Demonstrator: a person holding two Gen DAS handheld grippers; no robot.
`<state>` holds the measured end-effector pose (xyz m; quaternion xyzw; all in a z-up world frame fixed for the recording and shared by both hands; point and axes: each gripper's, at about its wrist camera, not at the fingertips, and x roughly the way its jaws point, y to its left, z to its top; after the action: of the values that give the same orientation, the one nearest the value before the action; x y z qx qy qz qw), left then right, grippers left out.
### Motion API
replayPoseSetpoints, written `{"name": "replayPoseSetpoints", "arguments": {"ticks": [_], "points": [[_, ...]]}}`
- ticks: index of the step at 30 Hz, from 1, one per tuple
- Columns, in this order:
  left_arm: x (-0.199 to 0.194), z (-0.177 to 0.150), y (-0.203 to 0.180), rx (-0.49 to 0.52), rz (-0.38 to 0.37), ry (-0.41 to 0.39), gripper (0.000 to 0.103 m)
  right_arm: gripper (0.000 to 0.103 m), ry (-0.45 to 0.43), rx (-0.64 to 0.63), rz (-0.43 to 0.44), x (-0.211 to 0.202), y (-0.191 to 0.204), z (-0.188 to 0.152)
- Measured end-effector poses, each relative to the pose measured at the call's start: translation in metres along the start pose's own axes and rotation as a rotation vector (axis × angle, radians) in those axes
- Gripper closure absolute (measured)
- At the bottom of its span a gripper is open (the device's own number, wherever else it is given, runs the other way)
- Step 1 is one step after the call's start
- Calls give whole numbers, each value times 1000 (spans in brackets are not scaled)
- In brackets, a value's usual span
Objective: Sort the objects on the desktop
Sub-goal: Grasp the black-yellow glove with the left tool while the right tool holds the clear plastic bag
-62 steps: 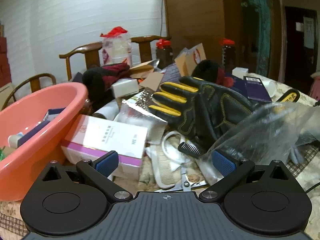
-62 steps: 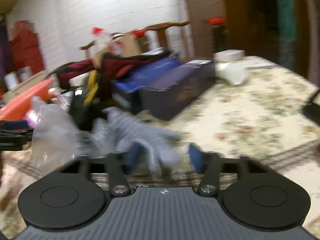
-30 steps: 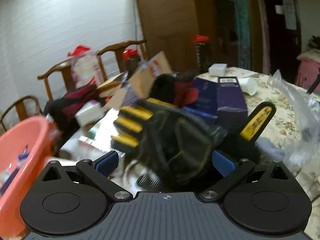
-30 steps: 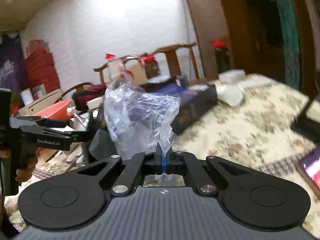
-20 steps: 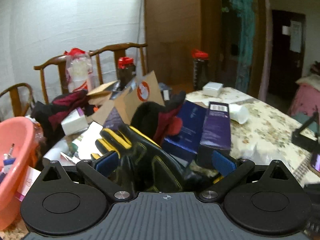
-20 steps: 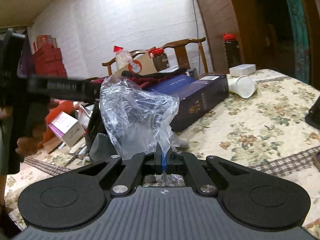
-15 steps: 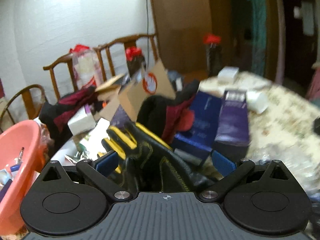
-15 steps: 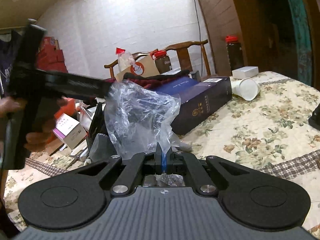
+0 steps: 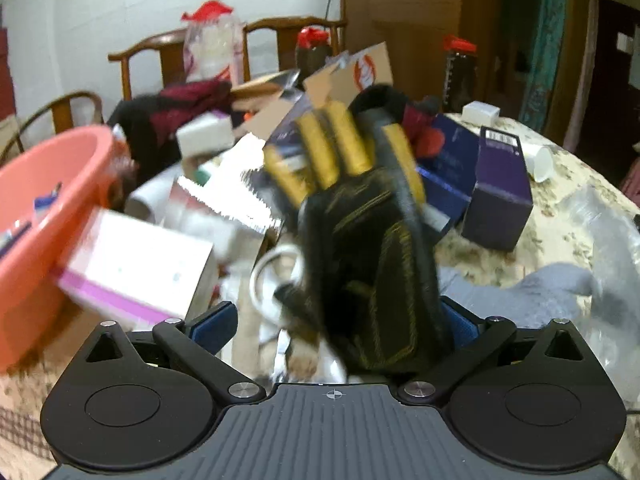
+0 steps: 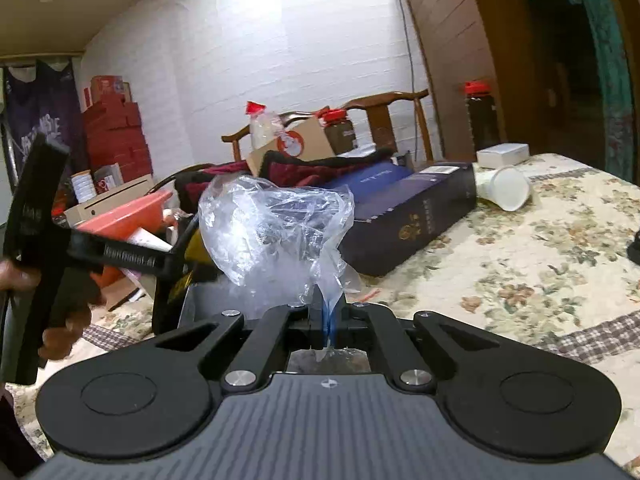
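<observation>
Now the glove (image 9: pixel 372 264) sits between the left gripper's (image 9: pixel 340 318) spread fingers (image 9: pixel 214 322).

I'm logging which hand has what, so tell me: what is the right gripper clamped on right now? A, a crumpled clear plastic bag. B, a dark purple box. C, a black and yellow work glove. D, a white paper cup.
A: the right gripper is shut with the clear plastic bag pinched between its pads and bunched up above them.

Floral-clothed table (image 10: pixel 532 264) — dark box (image 10: pixel 416 216), tipped paper cup (image 10: pixel 506 188), pink basin (image 9: pixel 36 216).
</observation>
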<state>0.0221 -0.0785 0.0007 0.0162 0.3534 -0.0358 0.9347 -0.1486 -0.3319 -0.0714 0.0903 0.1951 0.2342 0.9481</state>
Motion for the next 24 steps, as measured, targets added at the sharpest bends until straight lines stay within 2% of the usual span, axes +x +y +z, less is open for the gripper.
{"name": "replayPoseSetpoints", "arguments": {"ticks": [3, 5, 6, 7, 8, 10, 12, 14, 15, 19, 21, 22, 23, 24], "points": [[-3, -4, 4, -10, -11, -5, 13, 101, 4, -20, 24, 1, 8, 1], [-8, -5, 3, -9, -36, -22, 36, 101, 8, -39, 32, 2, 15, 1], [-12, -5, 2, -2, -35, -37, 43, 101, 8, -46, 38, 2, 19, 1], [-14, -5, 0, 4, -29, -49, 55, 101, 6, -52, 44, 2, 20, 2], [-17, -4, -2, 20, -18, -62, 61, 101, 1, -58, 45, 1, 23, 3], [-16, -4, -2, 42, 2, -73, 61, 101, -16, -72, 34, -2, 25, 8], [-14, -4, 2, 31, -9, -70, 59, 101, -45, -71, 16, -8, 23, 16], [-13, -4, 8, 10, -31, -64, 24, 101, -83, -71, 3, -16, 19, 26], [-12, -5, 10, 2, -20, -71, 19, 101, -99, -71, -13, -21, 18, 30], [-7, -6, 12, 13, -32, -66, 19, 101, -123, -56, -17, -28, 13, 39], [-2, -6, 11, 15, -42, -54, 35, 101, -114, -51, -5, -25, 13, 38], [1, -6, 11, 10, -55, -44, 51, 101, -109, -56, -2, -23, 14, 38], [4, -6, 12, 0, -74, -32, 73, 101, -103, -61, 0, -22, 15, 36], [5, -7, 13, -15, -101, -22, 83, 101, -94, -65, 5, -20, 17, 34]]}}
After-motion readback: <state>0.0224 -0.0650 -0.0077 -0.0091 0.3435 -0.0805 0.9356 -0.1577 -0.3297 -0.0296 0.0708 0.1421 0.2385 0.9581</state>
